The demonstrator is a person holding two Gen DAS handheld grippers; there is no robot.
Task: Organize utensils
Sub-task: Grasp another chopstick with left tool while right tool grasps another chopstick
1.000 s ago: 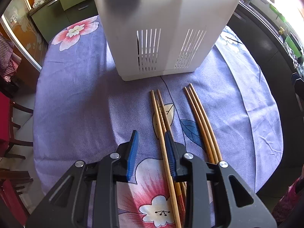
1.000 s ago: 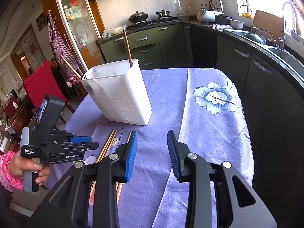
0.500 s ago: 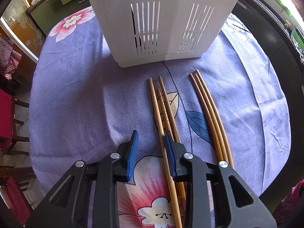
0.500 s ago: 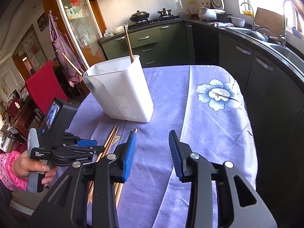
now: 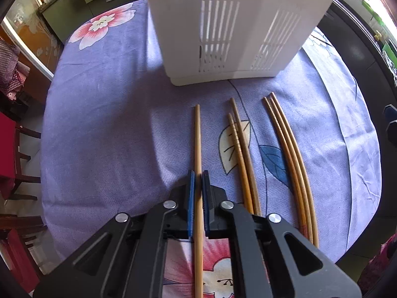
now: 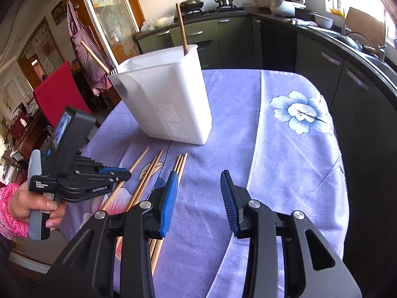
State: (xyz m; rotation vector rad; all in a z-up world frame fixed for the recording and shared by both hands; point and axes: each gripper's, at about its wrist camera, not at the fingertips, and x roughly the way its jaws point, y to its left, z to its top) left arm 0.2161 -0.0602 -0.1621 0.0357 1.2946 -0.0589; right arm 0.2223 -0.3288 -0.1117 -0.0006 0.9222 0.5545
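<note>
Holder top cut off by the left wrist frame edge; contents unseen there. Gripped chopstick runs out the bottom edge, rear end out of view. Pair near ends hidden behind left gripper body. In right wrist view, holder walls hide the lower parts of the standing sticks.

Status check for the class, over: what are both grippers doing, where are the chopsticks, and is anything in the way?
Left hand-held gripper shut on one chopstick; right hand-held gripper open, holding nothing. Five chopsticks lie on the tablecloth. White holder ahead, path clear.
</note>
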